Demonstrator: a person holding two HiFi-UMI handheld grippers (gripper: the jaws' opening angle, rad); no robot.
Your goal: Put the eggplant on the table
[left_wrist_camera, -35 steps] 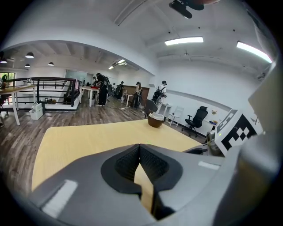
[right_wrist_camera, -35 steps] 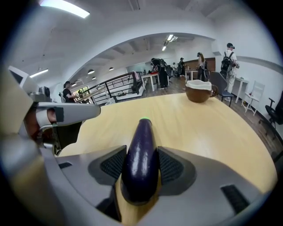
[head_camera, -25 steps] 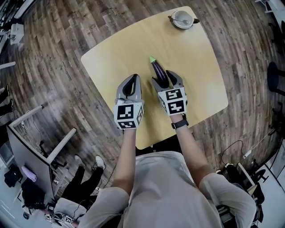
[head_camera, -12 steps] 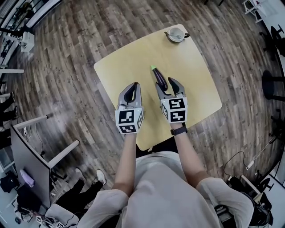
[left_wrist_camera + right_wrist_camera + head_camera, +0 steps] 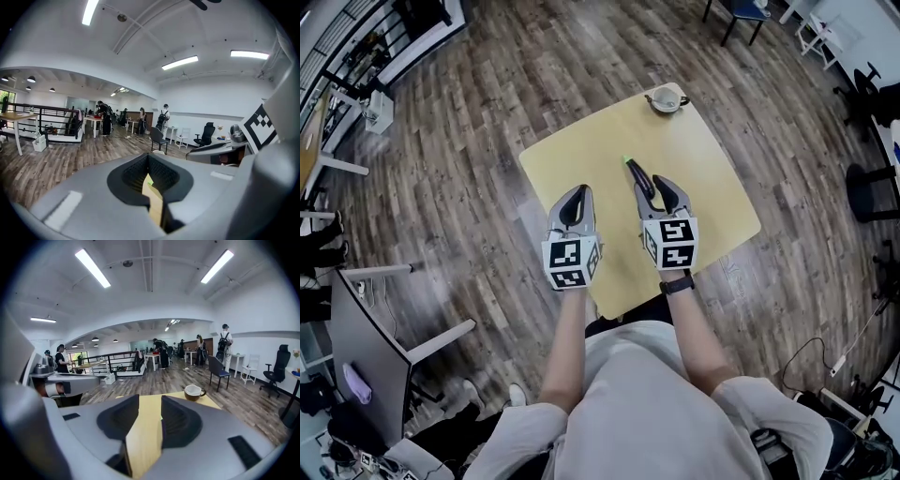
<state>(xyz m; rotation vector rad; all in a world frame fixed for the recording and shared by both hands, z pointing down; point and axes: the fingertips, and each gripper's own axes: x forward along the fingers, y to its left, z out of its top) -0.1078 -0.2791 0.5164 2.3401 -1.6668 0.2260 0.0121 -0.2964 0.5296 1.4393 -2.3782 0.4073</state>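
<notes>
- Eggplant, long, dark purple with a green stem, lies on the pale yellow square wooden table, by the right gripper's tips.
- Right gripper: jaws partly apart, just been closing, nothing between them.
- Left gripper: jaws together, empty.
- Black-and-white square markers on both cubes.
- Brown cup at the far corner.

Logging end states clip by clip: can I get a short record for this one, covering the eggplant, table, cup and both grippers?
eggplant: lying on the table, green stem end away from the person, not held
table: light wood, squarish
cup: near the table's far corner
right gripper: jaws apart, have just been closing, nothing between them
left gripper: shut, empty
task: looks done
</notes>
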